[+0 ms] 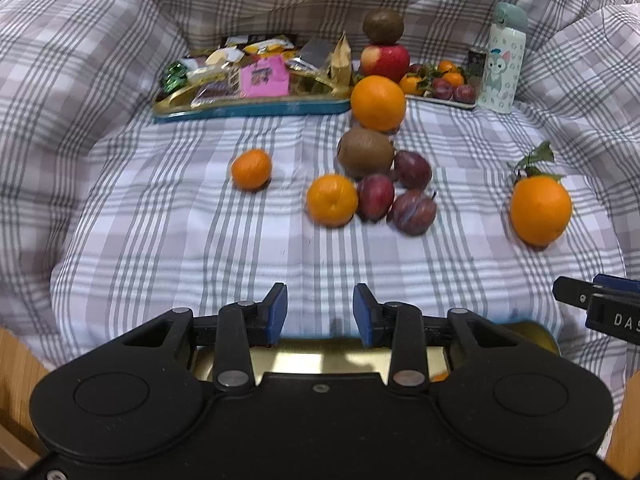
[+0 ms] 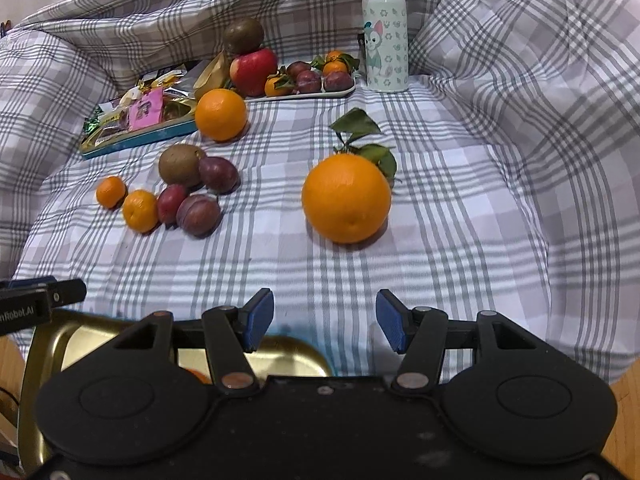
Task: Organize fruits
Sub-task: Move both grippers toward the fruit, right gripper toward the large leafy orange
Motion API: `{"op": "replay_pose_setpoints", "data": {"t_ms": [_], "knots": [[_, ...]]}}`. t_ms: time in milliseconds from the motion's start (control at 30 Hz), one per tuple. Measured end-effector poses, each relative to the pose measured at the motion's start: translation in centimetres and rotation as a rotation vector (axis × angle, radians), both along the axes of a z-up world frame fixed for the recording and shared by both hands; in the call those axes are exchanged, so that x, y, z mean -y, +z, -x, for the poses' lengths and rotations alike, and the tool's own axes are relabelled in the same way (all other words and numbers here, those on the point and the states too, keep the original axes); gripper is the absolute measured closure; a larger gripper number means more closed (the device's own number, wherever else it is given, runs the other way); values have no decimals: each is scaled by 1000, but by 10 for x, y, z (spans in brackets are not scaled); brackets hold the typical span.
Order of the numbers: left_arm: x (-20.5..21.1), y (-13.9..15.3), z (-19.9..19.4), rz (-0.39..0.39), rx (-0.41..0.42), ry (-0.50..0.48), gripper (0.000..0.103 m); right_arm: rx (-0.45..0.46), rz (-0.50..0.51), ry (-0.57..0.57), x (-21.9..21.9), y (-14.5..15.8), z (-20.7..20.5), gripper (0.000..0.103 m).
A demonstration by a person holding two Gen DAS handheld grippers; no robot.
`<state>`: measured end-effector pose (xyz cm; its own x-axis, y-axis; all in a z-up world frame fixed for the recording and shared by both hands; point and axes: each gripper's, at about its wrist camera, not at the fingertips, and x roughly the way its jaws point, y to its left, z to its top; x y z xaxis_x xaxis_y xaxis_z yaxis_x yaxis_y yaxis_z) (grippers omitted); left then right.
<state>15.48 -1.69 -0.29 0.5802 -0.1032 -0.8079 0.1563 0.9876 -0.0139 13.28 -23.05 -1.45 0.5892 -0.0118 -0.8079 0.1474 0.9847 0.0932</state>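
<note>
Fruits lie loose on a grey-checked cloth rumpled up behind: two large oranges, one leafy and one beside the snack tin; two mandarins; three plums; one kiwi. A back tray holds more fruit beside one bottle. Left gripper and right gripper hang released, empty, over a gold tray.

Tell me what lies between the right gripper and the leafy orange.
Only bare plaid cloth lies between the right gripper and the leafy orange, seen in the right wrist view.
</note>
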Motion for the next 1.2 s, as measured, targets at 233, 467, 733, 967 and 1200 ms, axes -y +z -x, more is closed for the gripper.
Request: {"op": "replay_pose_setpoints", "data": {"t_ms": [233,467,733,967,1200], "knots": [[3,-3,-26,6,-12,-23,58,7,4,-9,8,-2,-19,44],[10,-9,-45,8,-31,-53,58,3,5,-26,15,-6,-33,44],[14,-17,-65,3,-33,-71,58,21,-7,-40,21,-7,-49,43],[12,-24,-79,31,-57,-53,58,44,-6,-48,24,-7,-61,43],[15,-29,-88,35,-62,-55,58,43,-18,-48,26,-12,-70,41]]}}
